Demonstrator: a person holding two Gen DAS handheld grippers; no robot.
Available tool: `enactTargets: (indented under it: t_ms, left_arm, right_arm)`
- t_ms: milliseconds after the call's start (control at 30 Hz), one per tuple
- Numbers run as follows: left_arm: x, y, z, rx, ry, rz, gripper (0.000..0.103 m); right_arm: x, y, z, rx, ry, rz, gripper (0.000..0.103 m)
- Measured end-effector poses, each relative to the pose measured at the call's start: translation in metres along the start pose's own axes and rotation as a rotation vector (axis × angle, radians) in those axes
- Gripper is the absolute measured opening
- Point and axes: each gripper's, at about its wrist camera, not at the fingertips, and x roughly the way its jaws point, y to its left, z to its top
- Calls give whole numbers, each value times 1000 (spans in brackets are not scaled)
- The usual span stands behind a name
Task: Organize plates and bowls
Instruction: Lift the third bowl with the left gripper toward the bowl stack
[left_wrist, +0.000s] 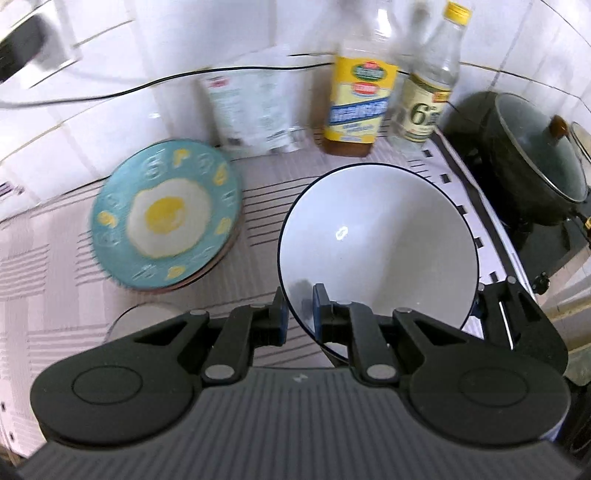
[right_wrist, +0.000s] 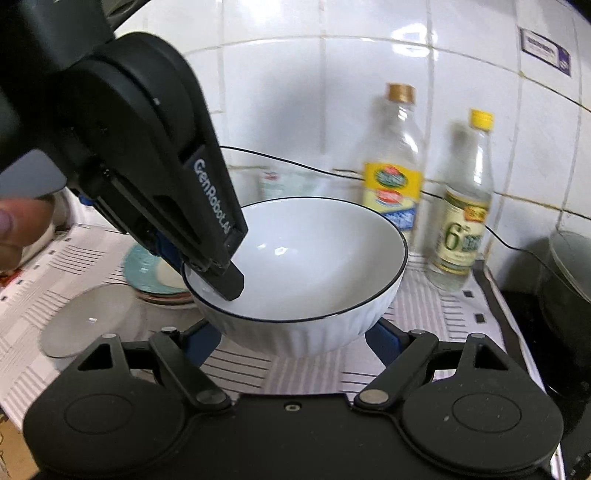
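Observation:
A white bowl (left_wrist: 380, 243) with a thin dark rim hangs above the striped cloth. My left gripper (left_wrist: 299, 302) is shut on its near rim, one pad inside and one outside. In the right wrist view the left gripper (right_wrist: 225, 280) reaches down over the white bowl (right_wrist: 314, 258) from the upper left. My right gripper (right_wrist: 293, 343) stands wide, its blue fingers (right_wrist: 384, 339) pressed against both sides of the bowl's ribbed lower wall. A teal plate (left_wrist: 166, 218) painted with a fried egg tops a small stack of plates to the left, apart from both grippers.
Two bottles (left_wrist: 360, 99) (left_wrist: 424, 92) and a white pouch (left_wrist: 251, 110) stand along the tiled wall, with a black cable behind. A dark lidded pot (left_wrist: 532, 155) sits on the stove at right. A round grey disc (left_wrist: 144, 317) lies near the plates. A person's fingers (right_wrist: 18, 229) show at left.

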Motion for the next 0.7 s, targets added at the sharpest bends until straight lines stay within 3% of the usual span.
enactTargets:
  t_ms: [300, 500, 700]
  left_arm:
    - [-36, 61, -34, -118, 11, 62, 11]
    - [-38, 99, -52, -198, 33, 108, 11]
    - [-29, 121, -62, -248, 62, 118, 12]
  right_arm:
    - [-13, 58, 10, -51, -7, 125, 88]
    - [-8, 97, 11, -92, 13, 202, 88]
    - [5, 112, 14, -111, 53, 266, 88]
